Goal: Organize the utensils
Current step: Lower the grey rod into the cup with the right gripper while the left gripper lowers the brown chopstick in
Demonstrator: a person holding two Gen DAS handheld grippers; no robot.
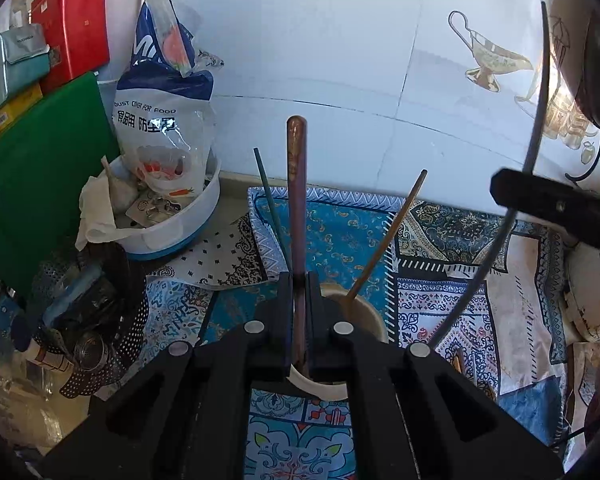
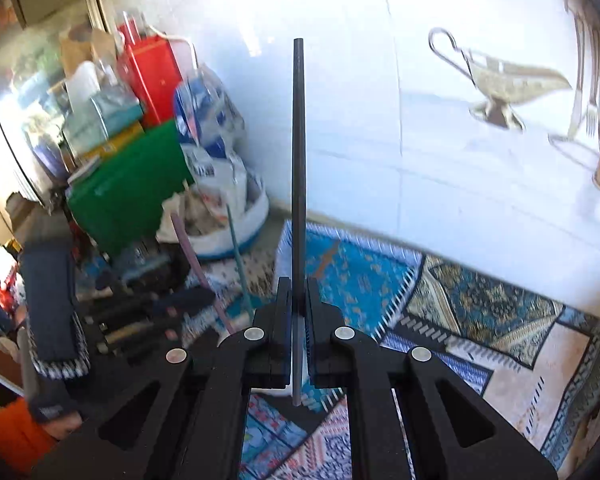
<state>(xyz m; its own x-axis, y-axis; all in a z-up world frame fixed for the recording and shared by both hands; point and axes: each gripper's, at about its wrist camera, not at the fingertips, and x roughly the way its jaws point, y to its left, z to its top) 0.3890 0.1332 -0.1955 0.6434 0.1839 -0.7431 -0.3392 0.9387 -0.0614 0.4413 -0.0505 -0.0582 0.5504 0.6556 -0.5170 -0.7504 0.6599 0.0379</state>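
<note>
My left gripper (image 1: 299,280) is shut on a brown utensil handle (image 1: 297,184) that stands upright in a beige holder cup (image 1: 366,316) right under the jaws. A dark green chopstick (image 1: 270,204) and a wooden chopstick (image 1: 388,240) also stand in the cup. My right gripper (image 2: 298,292) is shut on a dark grey chopstick (image 2: 299,160), held upright above the patterned cloth (image 2: 480,320). That chopstick (image 1: 532,148) and the right gripper's finger (image 1: 556,204) show at the right of the left wrist view. The left gripper (image 2: 140,320) shows at the left of the right wrist view.
A white tub (image 1: 172,232) with a plastic bag stands at the back left, next to a green board (image 1: 36,176) and a red box (image 1: 74,20). A black perforated basket (image 1: 92,320) sits on the left. A tiled wall (image 1: 340,60) is behind.
</note>
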